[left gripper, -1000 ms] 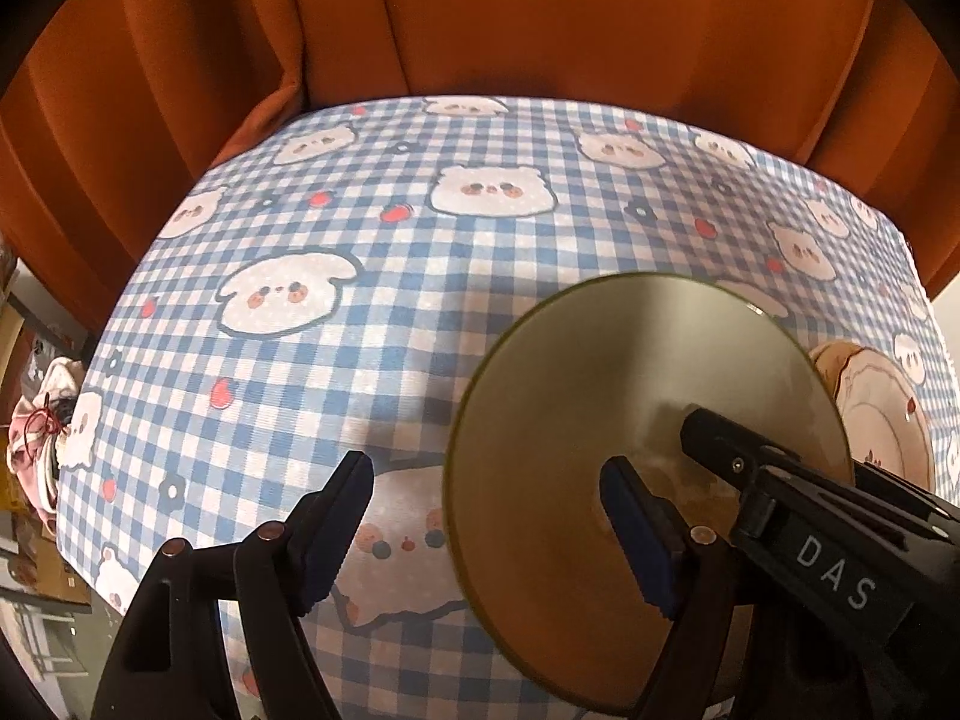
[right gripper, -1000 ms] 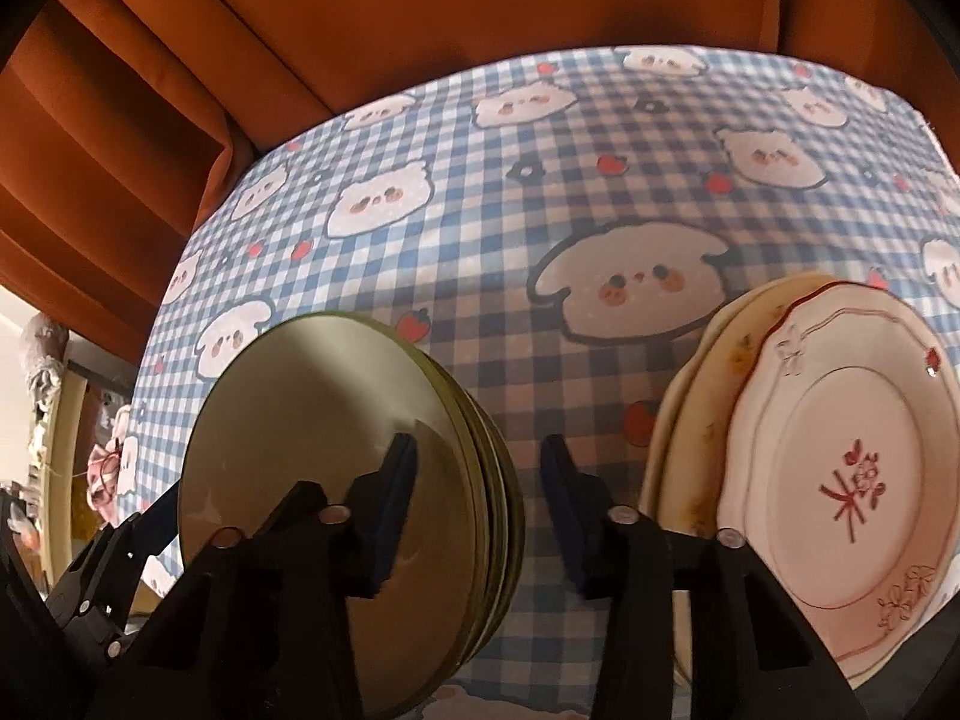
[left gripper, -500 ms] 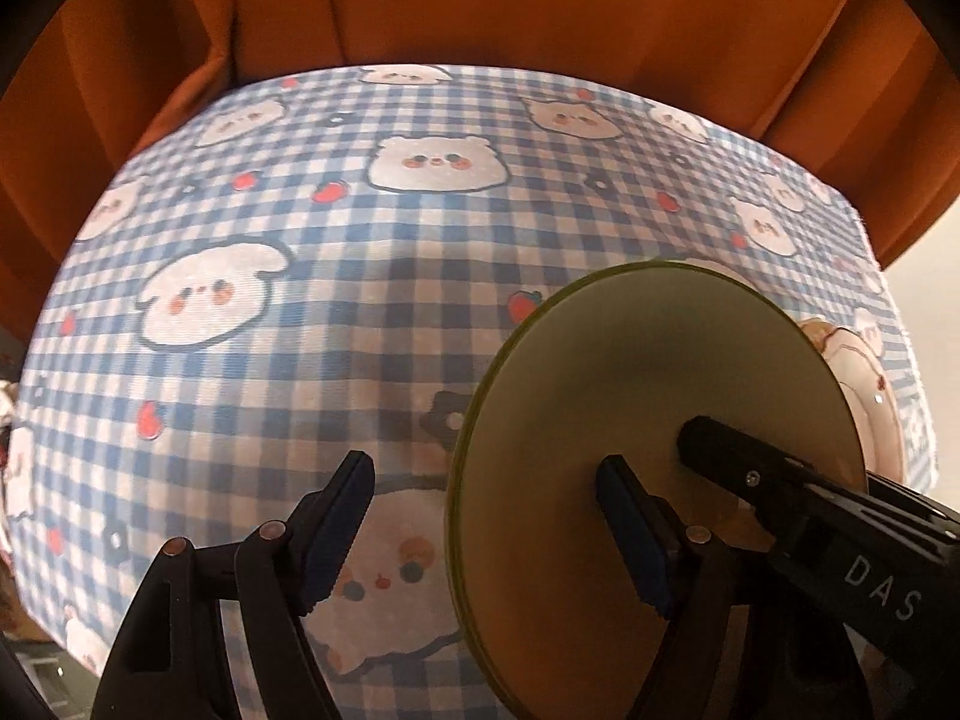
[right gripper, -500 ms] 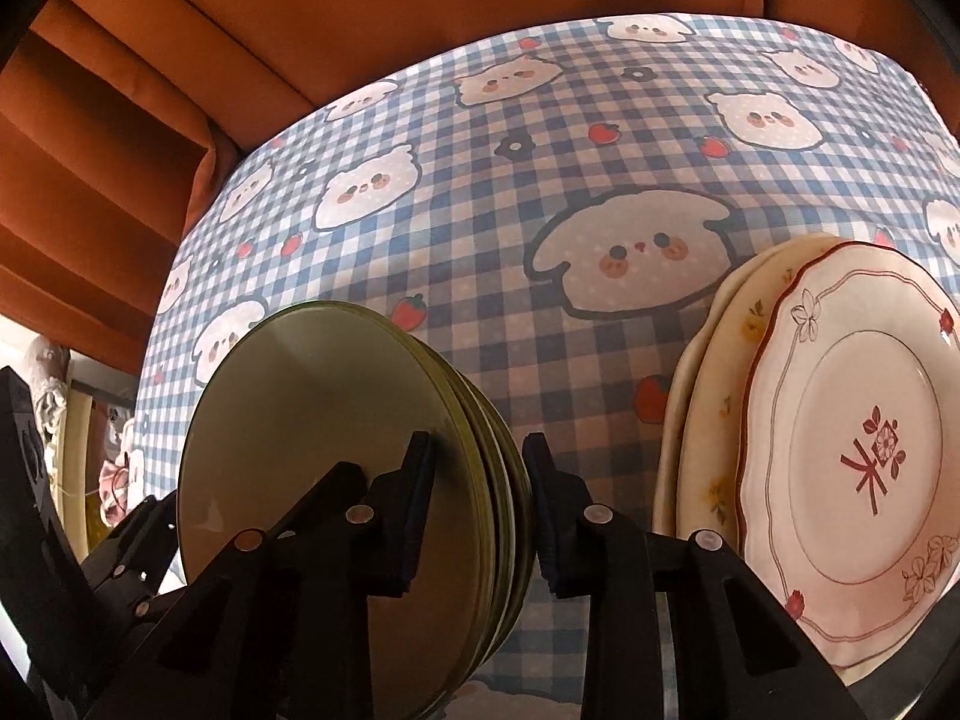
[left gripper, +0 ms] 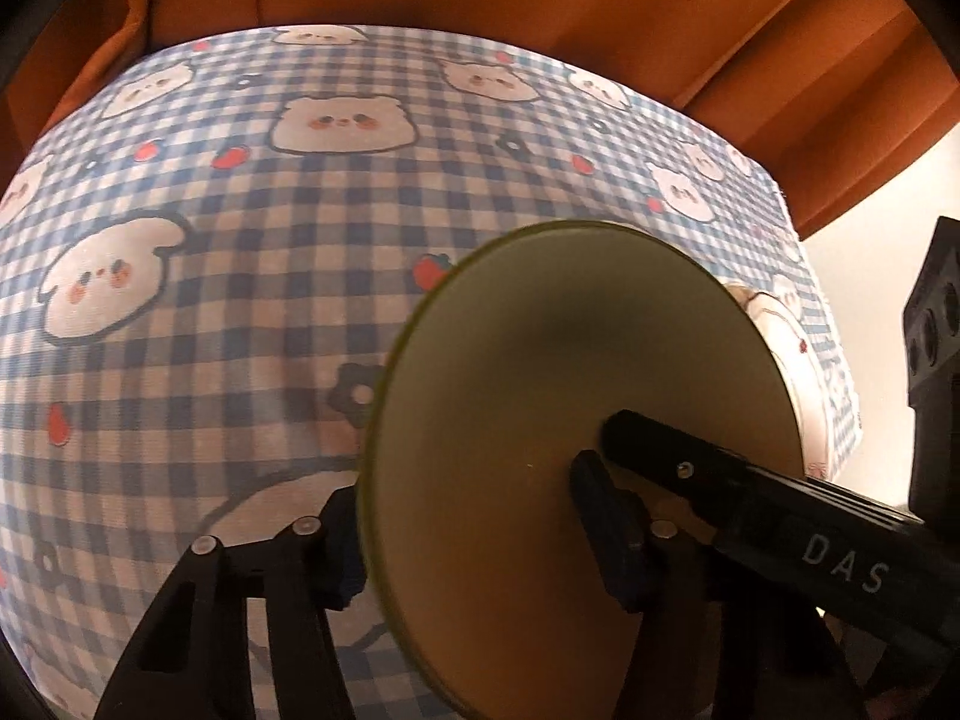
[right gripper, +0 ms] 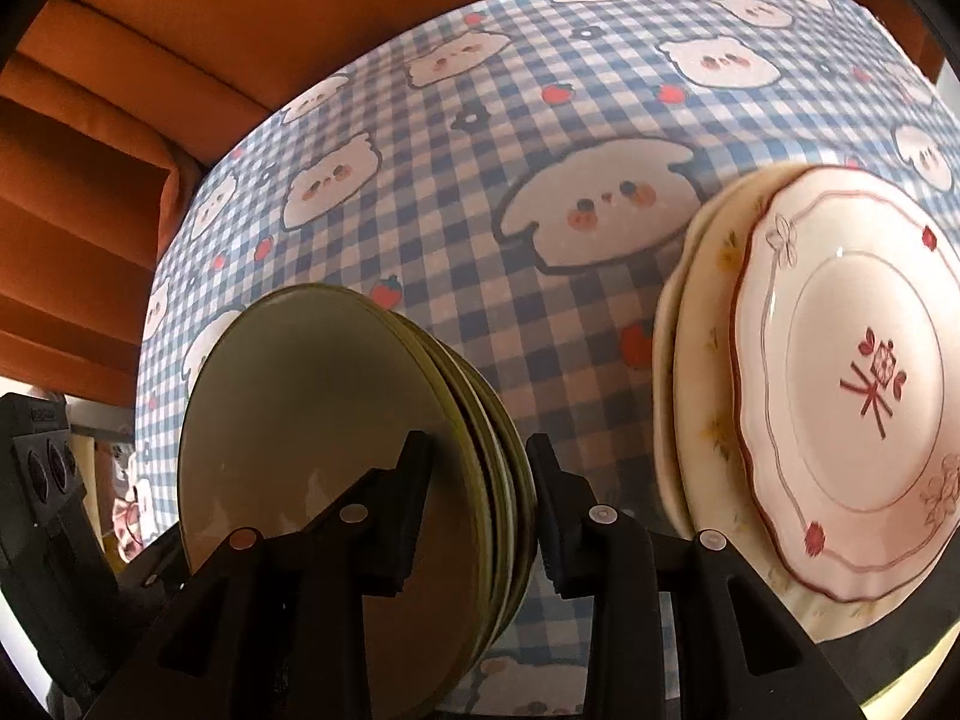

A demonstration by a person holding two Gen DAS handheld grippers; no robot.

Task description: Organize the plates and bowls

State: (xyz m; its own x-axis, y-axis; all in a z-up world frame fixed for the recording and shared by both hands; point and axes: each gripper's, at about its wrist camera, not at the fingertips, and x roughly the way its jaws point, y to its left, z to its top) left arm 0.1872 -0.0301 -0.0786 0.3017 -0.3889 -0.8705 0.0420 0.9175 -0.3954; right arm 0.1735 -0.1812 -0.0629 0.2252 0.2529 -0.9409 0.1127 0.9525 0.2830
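Observation:
A stack of olive-green plates (left gripper: 540, 360) (right gripper: 312, 408) is held on edge above the checked tablecloth. My left gripper (left gripper: 468, 540) straddles the stack's rim, one finger on each side, jaws closed in on it. My right gripper (right gripper: 474, 510) is shut on the same stack from the other side; its black finger (left gripper: 672, 456) shows across the plate face in the left wrist view. A stack of cream and pink floral plates (right gripper: 840, 384) lies to the right on the cloth, with only its edge (left gripper: 774, 324) visible behind the green plate.
The blue-and-white checked tablecloth (left gripper: 240, 300) (right gripper: 540, 150) with cartoon animals covers the table. Orange curtains (left gripper: 540, 0) hang behind it. The table's right edge (left gripper: 840, 396) is close to the plates.
Both grippers have narrowed onto the green plate stack. The stack has moved closer to the left camera and the view has swung right.

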